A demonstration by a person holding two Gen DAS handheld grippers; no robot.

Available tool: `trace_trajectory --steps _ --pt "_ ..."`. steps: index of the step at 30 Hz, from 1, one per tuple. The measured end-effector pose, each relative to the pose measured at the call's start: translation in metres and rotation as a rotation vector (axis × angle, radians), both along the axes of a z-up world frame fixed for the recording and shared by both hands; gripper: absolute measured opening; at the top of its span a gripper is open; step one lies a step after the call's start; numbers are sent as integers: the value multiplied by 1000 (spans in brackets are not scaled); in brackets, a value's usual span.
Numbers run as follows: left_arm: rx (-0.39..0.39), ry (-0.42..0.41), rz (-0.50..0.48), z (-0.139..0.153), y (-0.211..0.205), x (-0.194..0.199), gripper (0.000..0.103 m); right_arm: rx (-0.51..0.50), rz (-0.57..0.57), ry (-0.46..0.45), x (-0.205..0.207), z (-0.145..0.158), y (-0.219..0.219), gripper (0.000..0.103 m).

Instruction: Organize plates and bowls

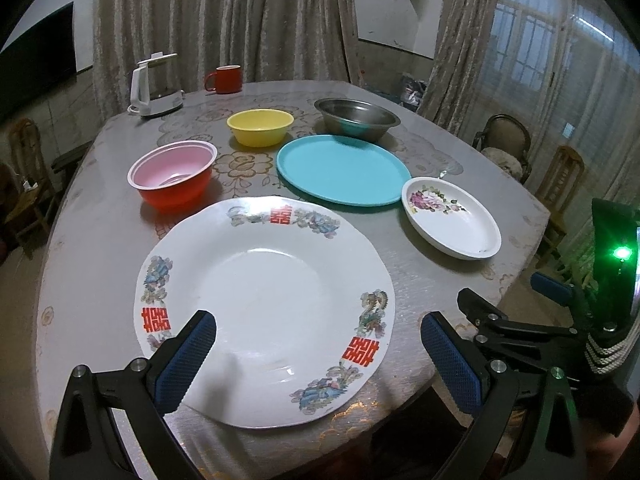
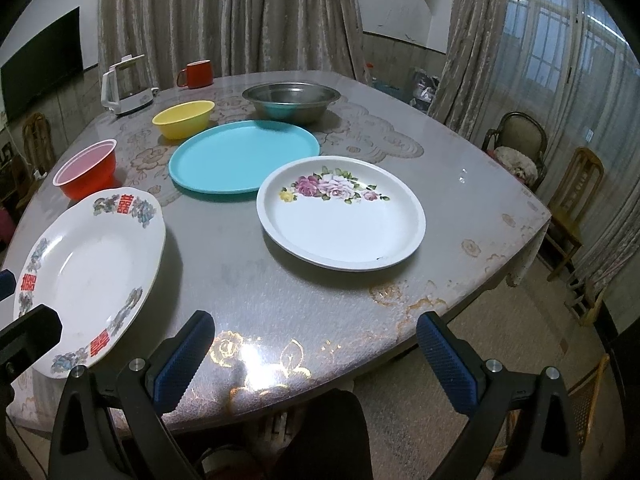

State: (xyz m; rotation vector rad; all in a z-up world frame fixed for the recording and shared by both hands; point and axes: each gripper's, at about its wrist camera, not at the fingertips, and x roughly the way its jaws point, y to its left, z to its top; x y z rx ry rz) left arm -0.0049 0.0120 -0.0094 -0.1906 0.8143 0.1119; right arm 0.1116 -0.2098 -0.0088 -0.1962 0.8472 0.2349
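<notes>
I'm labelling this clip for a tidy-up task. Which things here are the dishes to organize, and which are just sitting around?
To organize: large white plate, rose-pattern plate, turquoise plate, red bowl, yellow bowl, steel bowl.

Just sitting around: white kettle, red mug, chairs, curtains.

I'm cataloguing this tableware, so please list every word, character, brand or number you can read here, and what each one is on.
"囍" (red double-happiness character): printed at three spots on the rim of the large white plate.

Floral plate: roses only, no text.

Teal plate, yellow bowl, red bowl, steel bowl, red mug and kettle: no legible words, brands or numbers.
</notes>
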Motion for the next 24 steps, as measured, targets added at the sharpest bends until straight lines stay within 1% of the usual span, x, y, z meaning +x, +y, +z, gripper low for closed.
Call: trace_trajectory --steps 2,6,10,15,18,20,22,24 --pt "-2 7 5 -1 3 1 103 3 0 6 1 -1 0 103" --pt "-39 29 1 -5 9 3 103 12 8 26 2 -3 0 103" --pt "-66 26 17 -7 17 3 103 23 28 25 5 -3 3 103" --pt "-70 20 68 -7 32 3 103 43 38 21 11 -2 2 102" --pt "-83 13 96 -8 43 3 103 73 40 27 15 -2 -2 102" --pt "-105 16 106 -8 49 5 103 86 55 30 20 -2 -3 100" --pt "-126 24 108 -7 53 10 103 84 61 23 27 0 -6 95" --pt "-131 33 111 -5 54 16 103 91 55 6 32 3 -11 95"
